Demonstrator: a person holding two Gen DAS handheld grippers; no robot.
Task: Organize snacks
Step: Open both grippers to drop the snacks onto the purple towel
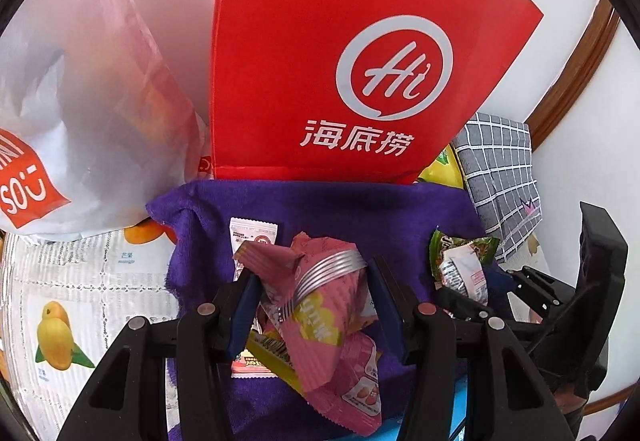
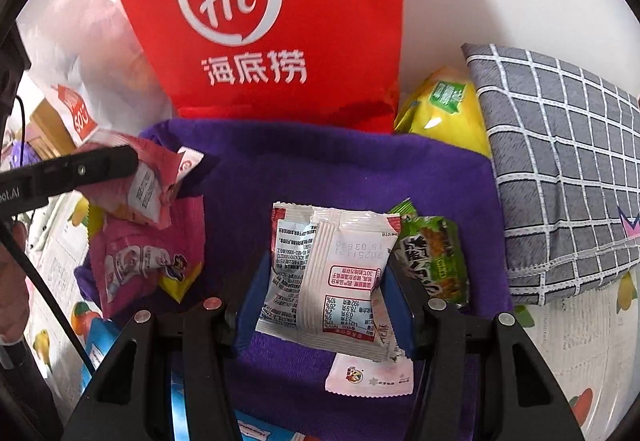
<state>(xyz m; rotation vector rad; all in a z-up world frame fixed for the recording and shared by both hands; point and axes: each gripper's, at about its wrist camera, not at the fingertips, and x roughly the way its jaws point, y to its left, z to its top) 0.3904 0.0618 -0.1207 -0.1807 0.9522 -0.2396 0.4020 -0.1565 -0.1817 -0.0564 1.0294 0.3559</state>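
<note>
In the left wrist view my left gripper [image 1: 312,301] is shut on a pink snack packet [image 1: 320,293], crumpled between the blue pads above a purple cloth [image 1: 328,209]. More pink and yellow packets [image 1: 356,393] lie under it. A white sachet [image 1: 252,233] lies behind. In the right wrist view my right gripper [image 2: 324,281] is shut on a white snack sachet [image 2: 328,277] over the purple cloth [image 2: 340,169]. A green snack packet [image 2: 436,257] lies just right of it. The left gripper and its pink packet [image 2: 152,177] show at the left.
A red paper bag [image 1: 340,53] stands behind the cloth, also in the right wrist view [image 2: 260,21]. A white plastic bag [image 1: 80,121] is at the left. A grey checked pouch [image 2: 560,169] and a yellow packet [image 2: 444,109] lie at the right. A fruit-print tablecloth [image 1: 60,301] covers the table.
</note>
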